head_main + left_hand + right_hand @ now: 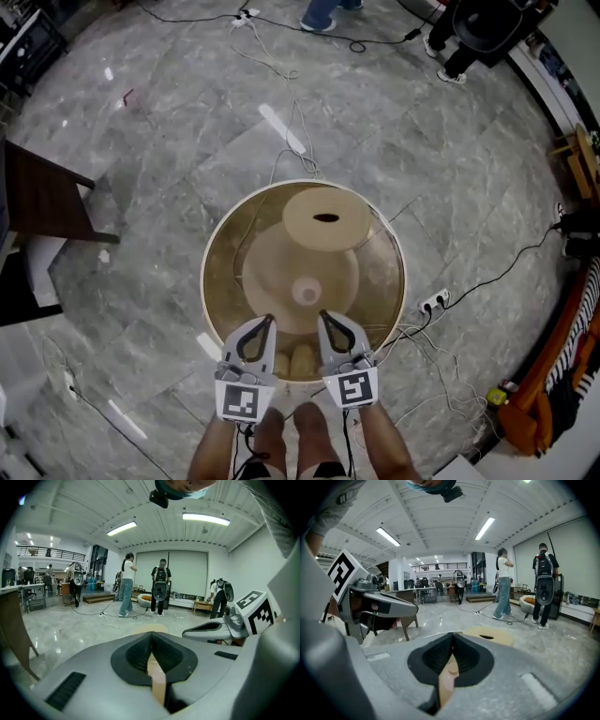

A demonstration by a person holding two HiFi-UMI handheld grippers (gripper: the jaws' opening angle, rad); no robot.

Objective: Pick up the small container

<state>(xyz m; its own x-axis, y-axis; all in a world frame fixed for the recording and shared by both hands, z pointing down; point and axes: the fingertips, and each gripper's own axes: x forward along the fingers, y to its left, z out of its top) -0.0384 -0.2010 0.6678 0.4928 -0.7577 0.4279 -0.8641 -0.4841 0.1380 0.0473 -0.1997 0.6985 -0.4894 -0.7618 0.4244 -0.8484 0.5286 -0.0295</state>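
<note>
A round glass-topped table [217,281] stands below me. On it are a flat tan disc with a dark slot [323,217] and a wider tan dish [281,267]. A small pinkish round container [306,292] sits on the dish. My left gripper [268,321] and right gripper [324,317] hover side by side over the table's near edge, just short of the container. Both have their jaws shut with nothing held. The left gripper view shows my left gripper [151,637] with tips together. In the right gripper view my right gripper [452,637] is the same, and the slotted disc [487,634] lies beyond it.
Cables and a power strip [433,302] lie on the marble floor around the table. A dark wooden piece of furniture [42,197] stands at the left. Several people [127,583] stand across the room. Orange gear [544,394] sits at the right edge.
</note>
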